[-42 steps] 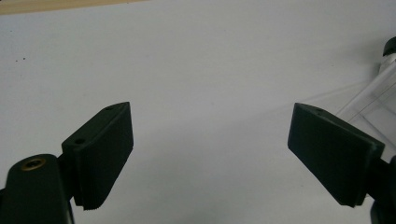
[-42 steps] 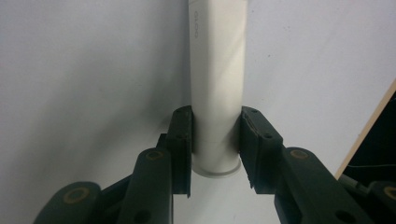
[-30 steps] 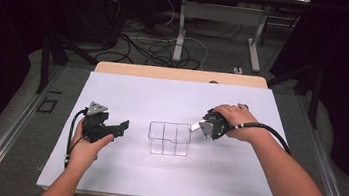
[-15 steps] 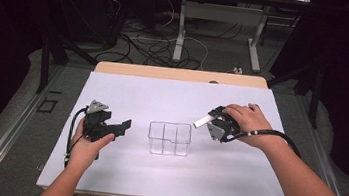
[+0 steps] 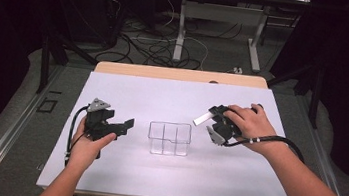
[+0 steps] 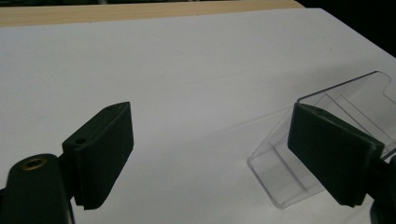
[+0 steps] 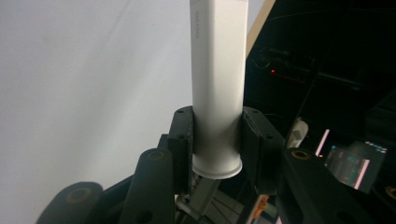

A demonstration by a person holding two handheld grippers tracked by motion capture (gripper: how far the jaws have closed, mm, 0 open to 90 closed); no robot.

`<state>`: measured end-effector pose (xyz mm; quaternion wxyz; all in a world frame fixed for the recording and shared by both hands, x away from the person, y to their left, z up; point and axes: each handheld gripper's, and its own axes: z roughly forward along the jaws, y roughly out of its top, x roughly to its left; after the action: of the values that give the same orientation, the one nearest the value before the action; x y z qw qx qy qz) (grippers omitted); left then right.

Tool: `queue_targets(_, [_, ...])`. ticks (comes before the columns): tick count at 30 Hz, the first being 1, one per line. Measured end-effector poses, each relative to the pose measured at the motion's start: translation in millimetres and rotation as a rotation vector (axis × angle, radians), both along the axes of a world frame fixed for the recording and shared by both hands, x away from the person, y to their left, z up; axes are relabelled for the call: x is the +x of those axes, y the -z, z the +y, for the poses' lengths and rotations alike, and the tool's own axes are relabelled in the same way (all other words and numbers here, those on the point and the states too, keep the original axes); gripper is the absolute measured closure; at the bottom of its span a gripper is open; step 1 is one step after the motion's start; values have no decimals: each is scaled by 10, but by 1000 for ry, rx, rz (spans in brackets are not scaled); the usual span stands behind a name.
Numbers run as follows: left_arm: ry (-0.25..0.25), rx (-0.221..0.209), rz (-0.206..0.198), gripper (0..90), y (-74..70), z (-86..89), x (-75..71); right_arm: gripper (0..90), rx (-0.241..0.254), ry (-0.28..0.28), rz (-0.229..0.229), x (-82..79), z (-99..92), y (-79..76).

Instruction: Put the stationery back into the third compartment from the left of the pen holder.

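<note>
On the table [image 5: 117, 176], a white sheet covers nearly the whole top, leaving a strip of pale wood bare along the far edge. Beyond that edge the room is dark: a grey floor carries a tangle of cables [image 5: 155, 50] and the white legs of another desk [image 5: 181, 28], with black curtains at both sides.

Near the middle of the sheet stands a clear plastic organiser tray [image 5: 169, 138], its thin inner walls dividing it into compartments; it looks empty. In the left gripper view the same tray [image 6: 355, 107] lies past the right-hand jaw.

The left gripper [image 5: 117, 126] rests low on the sheet to the left of the tray, pointing towards it, jaws spread wide with nothing between them [image 6: 210, 158].

The right gripper [image 5: 212, 126] is held above the sheet just right of the tray, its jaws clenched on a white tube [image 7: 218, 88]. The tube is a smooth, matt cylinder with faint small print near its far end and a slightly flared rim at the near end. In the high view the tube [image 5: 203, 117] sticks out towards the left, apart from the tray.
</note>
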<state>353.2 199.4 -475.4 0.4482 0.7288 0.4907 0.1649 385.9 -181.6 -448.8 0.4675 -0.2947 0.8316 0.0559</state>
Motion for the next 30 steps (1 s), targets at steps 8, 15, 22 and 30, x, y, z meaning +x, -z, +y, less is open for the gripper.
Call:
queue_targets(8, [52, -9, -8, 134, -80, -108, 3, 667, -102, -89, -139, -134, 104, -4])
queue_targets(15, [133, -5, -6, 161, -211, -300, 23, 666, -137, -148, -193, -176, 203, -9])
queue_targets(22, [212, 0, 12, 209, -313, -515, 85, 666, -173, -173, -198, -192, 294, -7])
queue_targets(30, [289, 47, 0, 275, -475, -813, 160, 666, -192, -192, -217, -209, 372, -25])
